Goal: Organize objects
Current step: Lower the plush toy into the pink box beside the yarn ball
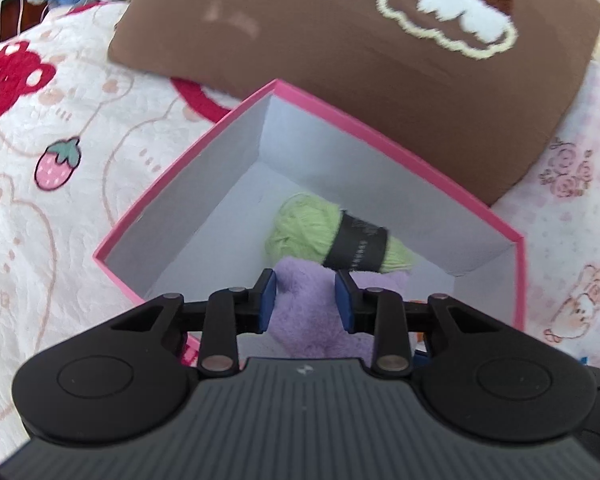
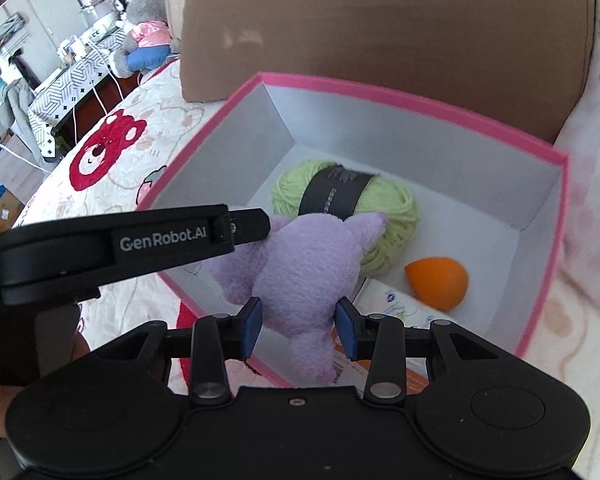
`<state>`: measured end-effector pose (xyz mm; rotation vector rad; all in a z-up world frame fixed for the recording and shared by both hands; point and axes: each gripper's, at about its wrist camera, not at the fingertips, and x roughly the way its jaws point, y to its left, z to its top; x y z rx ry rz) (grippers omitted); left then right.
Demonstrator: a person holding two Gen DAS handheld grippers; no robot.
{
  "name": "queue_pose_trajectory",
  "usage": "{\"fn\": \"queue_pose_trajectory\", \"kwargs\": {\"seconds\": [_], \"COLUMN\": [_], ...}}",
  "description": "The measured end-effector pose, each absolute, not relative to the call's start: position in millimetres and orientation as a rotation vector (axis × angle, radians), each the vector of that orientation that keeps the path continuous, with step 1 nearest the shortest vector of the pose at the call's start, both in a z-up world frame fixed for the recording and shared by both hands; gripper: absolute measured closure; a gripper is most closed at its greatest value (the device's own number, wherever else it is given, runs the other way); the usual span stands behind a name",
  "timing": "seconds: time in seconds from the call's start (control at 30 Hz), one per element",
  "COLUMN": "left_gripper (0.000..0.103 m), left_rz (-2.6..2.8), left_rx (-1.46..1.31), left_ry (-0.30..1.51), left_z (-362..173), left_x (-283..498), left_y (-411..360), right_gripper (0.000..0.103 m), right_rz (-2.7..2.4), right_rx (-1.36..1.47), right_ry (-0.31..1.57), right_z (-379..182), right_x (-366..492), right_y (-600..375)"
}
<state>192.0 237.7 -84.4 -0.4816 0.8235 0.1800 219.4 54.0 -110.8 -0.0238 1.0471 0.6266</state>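
1. Nearest the lens in both views is a purple plush toy (image 2: 300, 264), hanging over the near edge of the pink box (image 1: 380, 136) with most of its body above the white interior.
2. Left hand-held gripper (image 1: 306, 302): its blue pads sit narrow against one end of the plush toy, so it is clamped on the toy's left part.
3. Right hand-held gripper (image 2: 299, 326): its jaws are set somewhat wider, with a pad against each flank of the toy's lower body – holding it, as far as the right wrist view shows.
4. Already inside the box: a green yarn skein (image 2: 344, 208) with a black band, lying towards the far side, and an orange egg-shaped sponge (image 2: 438, 282) on the right of the floor. A printed packet (image 2: 396, 312) also lies flat at the near side, partly hidden by the toy.
5. Box and brown cushion (image 1: 340, 40) rest on a bed with a strawberry-and-bear quilt (image 1: 60, 140); the cushion lies just behind the box's far wall.
6. Judgement on progress – well along. Several items are stowed, and the plush toy is above the box but not yet released.
7. Left to do, it seems: set the toy down in the free space on the left and let go with both grippers. Whether more loose items remain elsewhere I cannot tell.
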Motion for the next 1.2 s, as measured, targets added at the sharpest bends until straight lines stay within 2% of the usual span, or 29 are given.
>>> {"fn": "queue_pose_trajectory", "kwargs": {"seconds": [0.43, 0.6, 0.7, 1.0, 1.1, 1.2], "left_gripper": [0.073, 0.073, 0.073, 0.073, 0.073, 0.073], "left_rz": [0.167, 0.168, 0.181, 0.177, 0.158, 0.161], "left_rx": [-0.437, -0.415, -0.406, -0.447, -0.459, -0.458], "left_ry": [0.789, 0.786, 0.791, 0.778, 0.77, 0.773], "left_z": [-96.2, -97.8, -100.5, -105.7, -105.4, -107.6], "left_x": [207.4, 211.9, 215.6, 218.9, 218.9, 219.9], "left_y": [238.5, 237.4, 236.5, 239.5, 239.8, 239.0], "right_gripper": [0.058, 0.055, 0.049, 0.049, 0.05, 0.059], "right_rz": [0.588, 0.588, 0.597, 0.59, 0.571, 0.553], "right_rx": [0.013, 0.043, 0.047, 0.028, -0.019, -0.056], "right_ry": [1.094, 1.1, 1.099, 1.053, 1.025, 0.999], "right_z": [-135.0, -138.3, -138.9, -142.2, -146.4, -151.0], "right_x": [237.1, 240.7, 241.4, 242.2, 241.0, 240.3], "right_y": [61.7, 58.6, 59.1, 62.7, 67.3, 70.5]}}
